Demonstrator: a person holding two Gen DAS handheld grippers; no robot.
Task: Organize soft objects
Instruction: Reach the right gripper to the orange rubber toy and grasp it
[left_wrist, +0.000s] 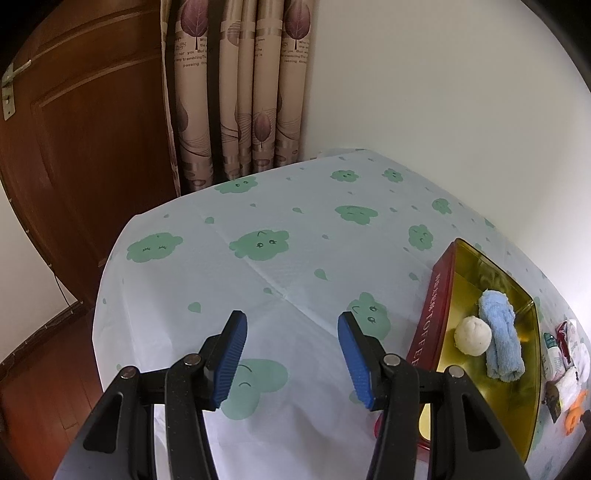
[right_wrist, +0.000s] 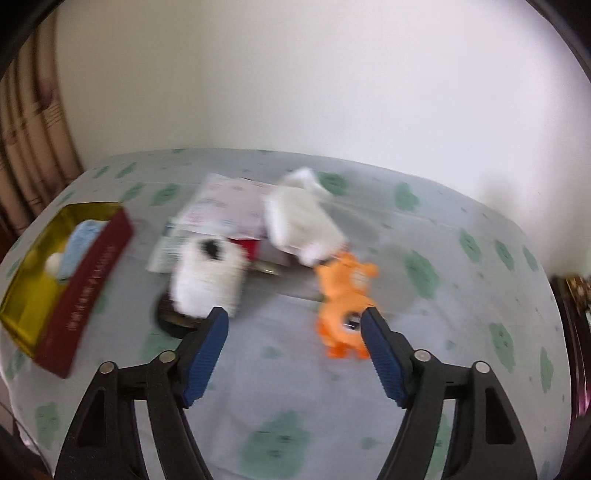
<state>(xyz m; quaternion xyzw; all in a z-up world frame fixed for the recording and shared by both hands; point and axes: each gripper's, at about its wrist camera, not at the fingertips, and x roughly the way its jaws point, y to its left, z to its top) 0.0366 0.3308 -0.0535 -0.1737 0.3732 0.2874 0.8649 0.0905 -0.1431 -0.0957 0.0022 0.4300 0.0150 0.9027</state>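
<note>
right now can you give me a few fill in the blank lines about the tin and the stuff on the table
1. The rolled towel lying in the tin is light ____.
2. Beside that towel in the tin sits a white ____.
3. The plastic toy outside the tin, on the tablecloth, is coloured ____.
4. The left gripper has ____ between its fingers.

Missing words: blue; ball; orange; nothing

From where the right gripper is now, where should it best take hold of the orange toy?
Probably across the narrow middle of the orange toy, coming from above. It lies flat on the tablecloth, clear on its near side, and the open right gripper is wider than that part.
</note>
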